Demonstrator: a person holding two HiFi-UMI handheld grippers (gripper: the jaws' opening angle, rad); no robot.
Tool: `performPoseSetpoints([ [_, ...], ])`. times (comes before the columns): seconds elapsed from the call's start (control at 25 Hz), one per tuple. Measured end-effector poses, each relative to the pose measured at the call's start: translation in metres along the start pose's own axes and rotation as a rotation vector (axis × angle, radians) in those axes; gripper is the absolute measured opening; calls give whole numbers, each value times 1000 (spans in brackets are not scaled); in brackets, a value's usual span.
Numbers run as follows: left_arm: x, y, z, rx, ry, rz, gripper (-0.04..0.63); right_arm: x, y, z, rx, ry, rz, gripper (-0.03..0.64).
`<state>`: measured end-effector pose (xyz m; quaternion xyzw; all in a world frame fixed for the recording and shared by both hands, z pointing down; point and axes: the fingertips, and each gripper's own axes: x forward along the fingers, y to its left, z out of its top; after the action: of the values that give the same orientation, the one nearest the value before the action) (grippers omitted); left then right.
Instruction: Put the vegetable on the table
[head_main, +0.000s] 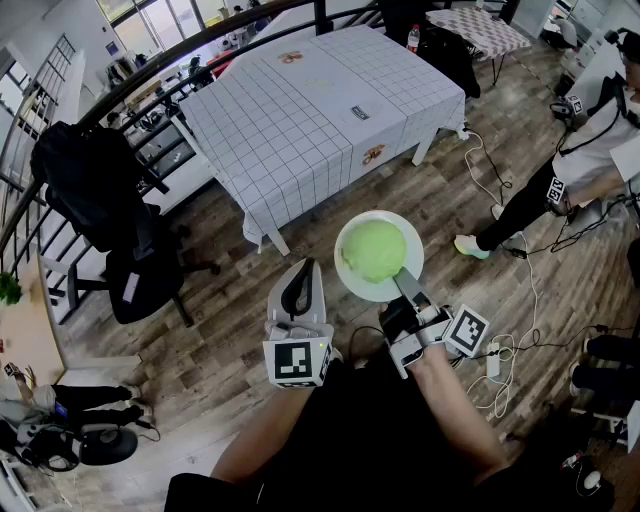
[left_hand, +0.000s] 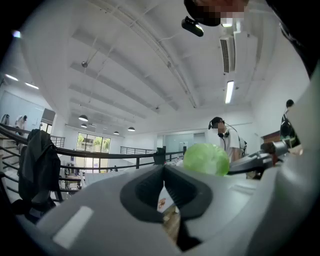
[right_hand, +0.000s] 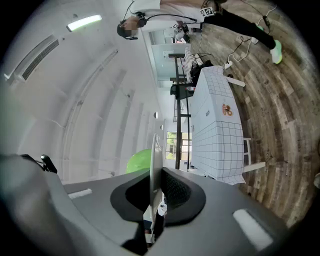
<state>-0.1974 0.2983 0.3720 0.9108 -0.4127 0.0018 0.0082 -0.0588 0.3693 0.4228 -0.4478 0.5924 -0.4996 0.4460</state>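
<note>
A round green cabbage (head_main: 373, 249) lies on a white plate (head_main: 350, 278) held above the wooden floor, in front of the table (head_main: 300, 110) with the white grid cloth. My right gripper (head_main: 403, 281) is shut on the plate's near rim. In the right gripper view the plate (right_hand: 154, 150) stands edge-on between the pads, the cabbage (right_hand: 138, 162) showing to its left and the table (right_hand: 218, 127) beyond. My left gripper (head_main: 299, 288) hangs left of the plate, shut and holding nothing. From the left gripper view the cabbage (left_hand: 206, 159) appears to the right, above the closed pads.
A black office chair draped with a dark jacket (head_main: 105, 195) stands left of the table. A person (head_main: 590, 150) stands at the right, with cables (head_main: 520, 300) and a power strip across the floor. A dark railing (head_main: 150, 70) runs behind the table; another table (head_main: 480, 25) is farther back.
</note>
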Motion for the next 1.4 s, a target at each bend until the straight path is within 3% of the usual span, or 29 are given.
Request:
performPoseSetpoints([
  [0.48, -3, 1, 0, 8, -30, -8, 8, 4, -5, -3, 12, -1, -15, 21],
  [0.8, 13, 0, 1, 23, 11, 14, 8, 19, -24, 6, 48, 27, -50, 22],
  [1.08, 80, 18, -13, 9, 29, 73, 8, 79, -46, 55, 34, 91, -37, 21],
  [1.24, 142, 46, 7, -16, 38, 118, 8, 138, -34, 97, 31, 128, -46, 22],
  [1.4, 214, 82, 22, 6, 40, 157, 8, 214, -32, 140, 30, 150, -44, 22],
])
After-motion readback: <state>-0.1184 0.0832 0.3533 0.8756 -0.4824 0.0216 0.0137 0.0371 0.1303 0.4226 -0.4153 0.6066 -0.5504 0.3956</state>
